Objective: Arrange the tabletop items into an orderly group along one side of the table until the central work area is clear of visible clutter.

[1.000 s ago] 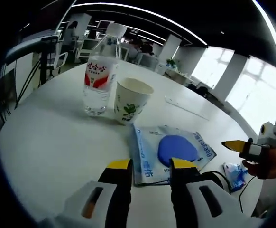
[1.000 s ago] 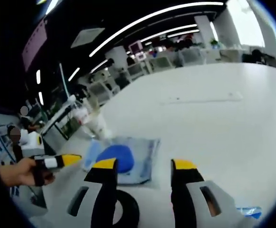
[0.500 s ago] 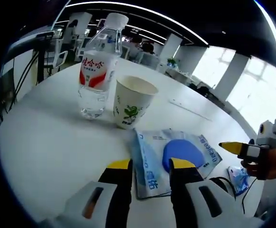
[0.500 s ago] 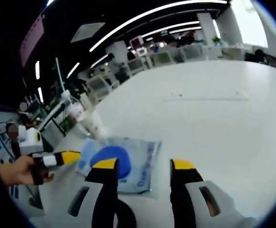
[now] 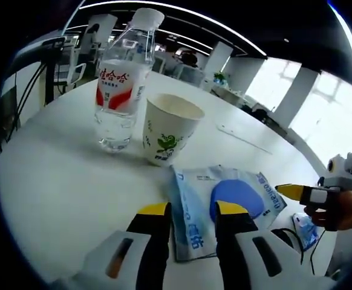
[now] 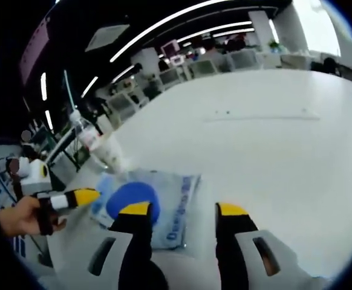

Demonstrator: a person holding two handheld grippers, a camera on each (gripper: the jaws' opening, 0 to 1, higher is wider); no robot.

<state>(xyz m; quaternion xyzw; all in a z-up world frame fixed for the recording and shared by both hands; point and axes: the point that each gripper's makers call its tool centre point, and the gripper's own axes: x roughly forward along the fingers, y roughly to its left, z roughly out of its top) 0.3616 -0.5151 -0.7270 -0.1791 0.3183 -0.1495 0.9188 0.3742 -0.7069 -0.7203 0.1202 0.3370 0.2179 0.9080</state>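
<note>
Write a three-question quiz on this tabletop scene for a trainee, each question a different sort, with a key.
1. True or false: the paper cup lies tipped on its side.
2. Multiple choice: what stands right beside the cup, on the white table? A) a water bottle B) a stapler C) a book
3. Fill in: the left gripper has its open jaws over the near edge of a flat ___, which the right gripper also faces.

Key: 1. False, it stands upright. 2. A. 3. Blue packet.
</note>
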